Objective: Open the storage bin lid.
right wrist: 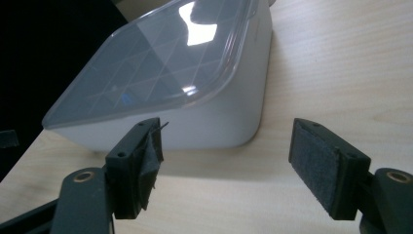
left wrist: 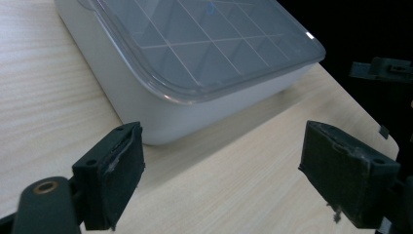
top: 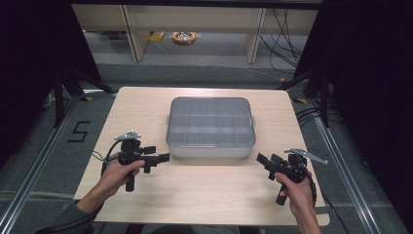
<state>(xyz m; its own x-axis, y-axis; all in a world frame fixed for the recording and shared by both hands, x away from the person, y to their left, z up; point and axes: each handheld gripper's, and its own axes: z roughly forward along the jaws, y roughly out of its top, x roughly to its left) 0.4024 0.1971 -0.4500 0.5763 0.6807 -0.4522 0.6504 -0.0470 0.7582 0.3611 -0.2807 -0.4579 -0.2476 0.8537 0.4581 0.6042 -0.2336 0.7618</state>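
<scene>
The grey rectangular plastic compartment box w/ a clear lid (top: 210, 127) is sitting lid-on at the middle of the light wooden bench (top: 204, 195), a bit toward the far edge. Thru the lid a grid of dividers is showing; can't tell if anything's in the cells.

Left gripper (top: 158, 160) is hovering near the box's front-left corner, its fingers pointing right toward the box. It's being held by the person's left hand (top: 117, 176), which is wrapping the black handle. In the left gripper view the fingers (left wrist: 114, 175) are standing wide apart, released, nothing between them, and the box's rounded corner (left wrist: 160, 117) is lying just ahead of the left pad, not touching. The bench edge is running past on the right in that view.

Right gripper (top: 265, 161) is sitting near the front-right corner of the box, fingers angling up-left toward it, w/ the right hand (top: 294, 192) gripping the handle. In the right gripper view its fingers (right wrist: 324, 165) are also spread wide, released, gripping nothing; the box's near corner (right wrist: 234, 112) is sitting ahead between them, apart from both pads. The lid is catching a bright glare up top.

Both grippers are flanking the box's front side, well apart from each other. A cable is trailing from each one back toward the person.
</scene>
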